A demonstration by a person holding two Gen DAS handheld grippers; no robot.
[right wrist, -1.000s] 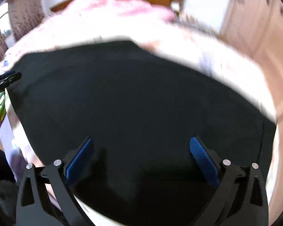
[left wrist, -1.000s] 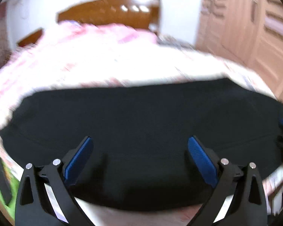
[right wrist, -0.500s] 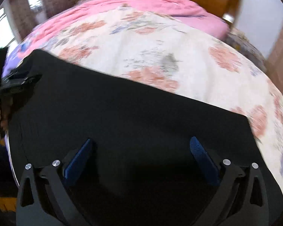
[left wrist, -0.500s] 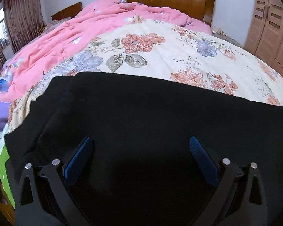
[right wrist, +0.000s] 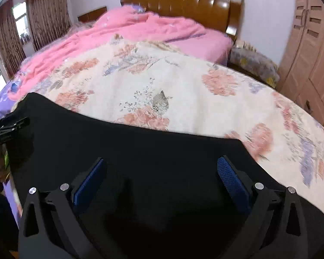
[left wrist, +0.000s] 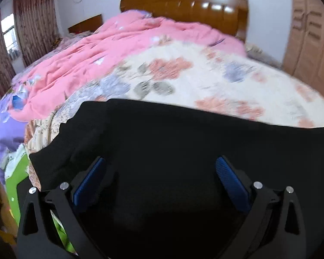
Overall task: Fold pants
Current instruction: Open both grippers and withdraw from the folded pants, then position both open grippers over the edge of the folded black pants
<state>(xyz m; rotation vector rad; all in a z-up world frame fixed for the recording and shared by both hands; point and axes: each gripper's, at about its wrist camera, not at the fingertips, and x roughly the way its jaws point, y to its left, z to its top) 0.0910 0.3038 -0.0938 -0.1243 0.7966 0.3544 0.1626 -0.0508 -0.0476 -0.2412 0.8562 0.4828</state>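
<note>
Black pants lie spread flat across the near end of the bed, on the cream floral quilt. Their far edge runs side to side across both views; the left end is ragged and stepped, near the bed's left edge.

Left tool: fingers wide apart, blue pads bare, nothing between them. It hangs over the dark cloth near the left end; contact with the fabric cannot be told.

Right tool: likewise spread open, blue pads bare, poised over the right portion of the pants. Right corner of the cloth sits just beyond its right finger.

In the right wrist view the left tool shows at the far left edge, by the pants' left end.

Pink blanket is bunched toward the wooden headboard. Wardrobe stands at right, curtains at left.
</note>
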